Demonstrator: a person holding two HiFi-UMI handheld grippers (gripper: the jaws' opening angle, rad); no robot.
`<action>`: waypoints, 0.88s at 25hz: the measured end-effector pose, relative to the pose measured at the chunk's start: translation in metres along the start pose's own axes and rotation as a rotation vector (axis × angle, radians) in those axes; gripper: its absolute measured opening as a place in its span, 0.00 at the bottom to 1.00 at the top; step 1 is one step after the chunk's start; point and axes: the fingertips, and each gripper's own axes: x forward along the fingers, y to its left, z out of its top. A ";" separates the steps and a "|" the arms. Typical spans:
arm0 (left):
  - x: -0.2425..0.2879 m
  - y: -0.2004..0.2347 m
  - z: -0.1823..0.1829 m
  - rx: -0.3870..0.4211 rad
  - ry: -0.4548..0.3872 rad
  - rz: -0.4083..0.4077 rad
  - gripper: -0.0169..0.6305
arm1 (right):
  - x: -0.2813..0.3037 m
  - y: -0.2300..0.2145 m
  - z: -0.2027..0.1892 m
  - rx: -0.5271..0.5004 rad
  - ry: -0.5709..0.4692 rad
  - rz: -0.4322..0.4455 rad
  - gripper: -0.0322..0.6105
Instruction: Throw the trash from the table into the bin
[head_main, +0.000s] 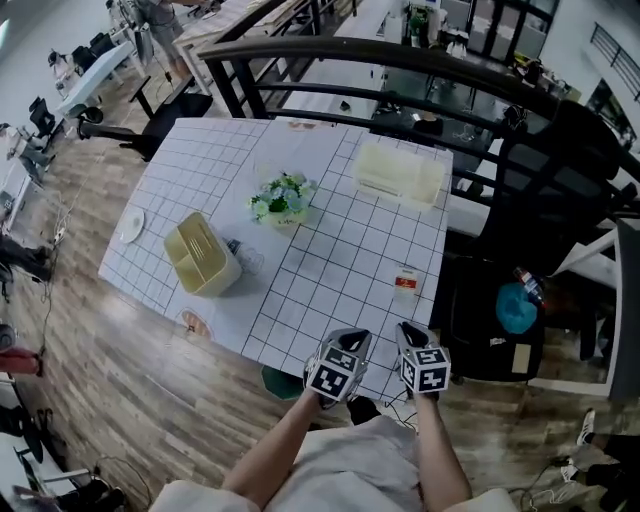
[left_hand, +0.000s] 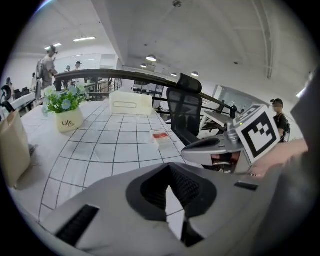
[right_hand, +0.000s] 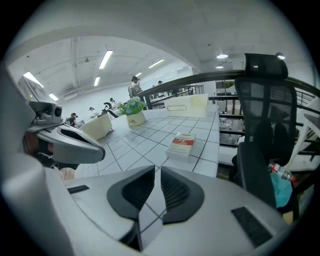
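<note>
One flower pot (left_hand: 68, 121) marked "Life", mid-desk (head_main: 330, 250). Left tool (head_main: 351, 337) clenched, empty, over near desk edge. Red-and-white carton (head_main: 405, 283) flat on desk near right edge, print unreadable. Right tool (head_main: 409, 329) slightly parted, empty.

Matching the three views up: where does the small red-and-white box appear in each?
Head view: small red-and-white box, right of centre.
Left gripper view: the box at picture centre.
Right gripper view: the box just right of centre.
Shared landmark: the flower pot, left of the box in all three.
</note>
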 end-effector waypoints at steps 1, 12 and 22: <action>0.004 -0.001 0.003 0.007 0.004 0.001 0.07 | 0.002 -0.009 0.004 -0.022 0.009 0.017 0.15; 0.047 -0.010 0.054 0.105 0.031 -0.019 0.07 | 0.035 -0.047 0.045 -0.517 0.143 0.283 0.51; 0.041 0.006 0.057 0.092 0.044 -0.006 0.07 | 0.072 -0.052 0.042 -0.912 0.351 0.460 0.83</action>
